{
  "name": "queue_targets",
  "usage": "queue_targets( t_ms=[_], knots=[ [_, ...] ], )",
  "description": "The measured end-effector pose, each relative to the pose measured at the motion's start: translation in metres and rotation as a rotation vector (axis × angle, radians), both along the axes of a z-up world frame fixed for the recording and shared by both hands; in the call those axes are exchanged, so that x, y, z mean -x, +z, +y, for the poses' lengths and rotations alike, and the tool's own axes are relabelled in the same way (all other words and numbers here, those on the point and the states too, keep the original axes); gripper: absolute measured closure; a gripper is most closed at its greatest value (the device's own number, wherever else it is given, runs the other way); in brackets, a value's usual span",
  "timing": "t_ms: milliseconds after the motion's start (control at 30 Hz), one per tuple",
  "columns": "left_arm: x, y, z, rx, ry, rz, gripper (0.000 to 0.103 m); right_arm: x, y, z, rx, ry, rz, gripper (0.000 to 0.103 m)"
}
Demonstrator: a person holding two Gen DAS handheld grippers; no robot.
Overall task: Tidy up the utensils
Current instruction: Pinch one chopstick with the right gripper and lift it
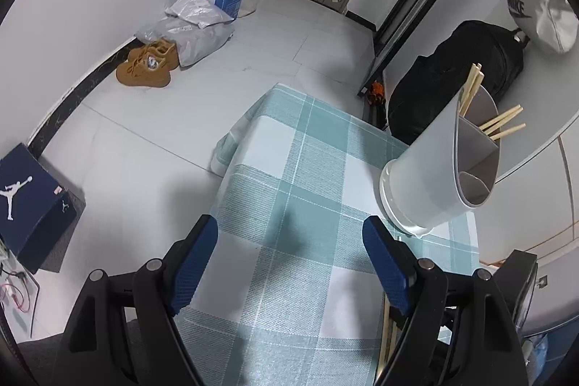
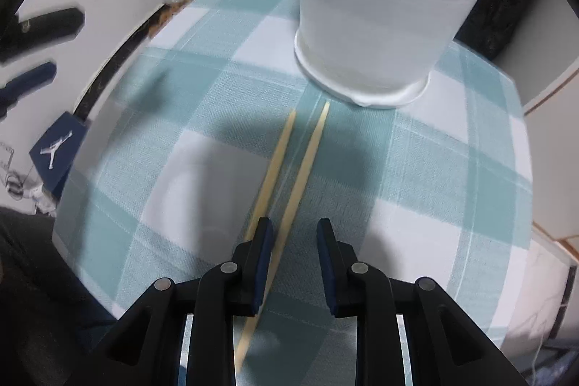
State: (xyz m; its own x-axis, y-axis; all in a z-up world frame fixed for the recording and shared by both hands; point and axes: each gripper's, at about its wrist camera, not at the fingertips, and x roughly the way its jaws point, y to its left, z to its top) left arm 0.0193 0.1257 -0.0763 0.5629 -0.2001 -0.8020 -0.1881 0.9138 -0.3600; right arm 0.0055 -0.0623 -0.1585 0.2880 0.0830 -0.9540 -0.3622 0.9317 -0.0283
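Right wrist view looks steeply down on a table under a teal-and-white checked cloth (image 2: 416, 169), the biggest thing in sight. At its far side stands one pale utensil holder (image 2: 380, 24), a divided tub on a white base. The left wrist view shows its compartments more plainly: two clusters of wooden chopsticks (image 1: 503, 125) already stand in the far ones — I count roughly three sticks in each, though they overlap — while the nearest compartment looks empty.

Two loose chopsticks (image 2: 307, 154) lie on the cloth, nearly parallel and apart, their far tips just short of the holder's base. The step in hand, as I judge it, is picking up the next stick to drop in the holder. The right gripper (image 2: 295, 230) hangs over their near ends with its jaws narrow but not pinching: the right-hand stick runs between the pads, while the left-hand one passes outside, under or behind the left finger. Whether either pad touches wood I cannot tell.

The next move calls for settling low enough to nip the stick, closing fully, then lifting and tipping it upright over a compartment without nudging its neighbour.

The left gripper (image 1: 289, 241) hovers over bare cloth with jaws spread wide and nothing between them — well placed to steady the holder if needed.
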Motion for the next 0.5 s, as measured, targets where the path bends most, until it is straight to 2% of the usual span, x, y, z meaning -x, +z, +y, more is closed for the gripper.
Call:
queue_targets(
  t_ms=[267,300,367,500],
  knots=[
    [0.001,-0.001,0.008,0.023,0.014,0.011,0.024,-0.012,0.0,0.002,-0.006,-0.022,-0.003,0.08],
    [0.0,-0.001,0.009,0.026,0.014,0.011,0.024,-0.009,0.0,0.003,-0.002,-0.013,-0.004,0.082],
    [0.0,-0.002,0.01,0.033,0.015,0.014,0.024,0.002,-0.003,0.006,0.012,0.032,-0.008,0.095],
    [0.001,-0.001,0.012,0.05,0.017,0.014,0.024,0.024,0.001,-0.005,0.034,0.08,-0.003,0.095]
  ],
)
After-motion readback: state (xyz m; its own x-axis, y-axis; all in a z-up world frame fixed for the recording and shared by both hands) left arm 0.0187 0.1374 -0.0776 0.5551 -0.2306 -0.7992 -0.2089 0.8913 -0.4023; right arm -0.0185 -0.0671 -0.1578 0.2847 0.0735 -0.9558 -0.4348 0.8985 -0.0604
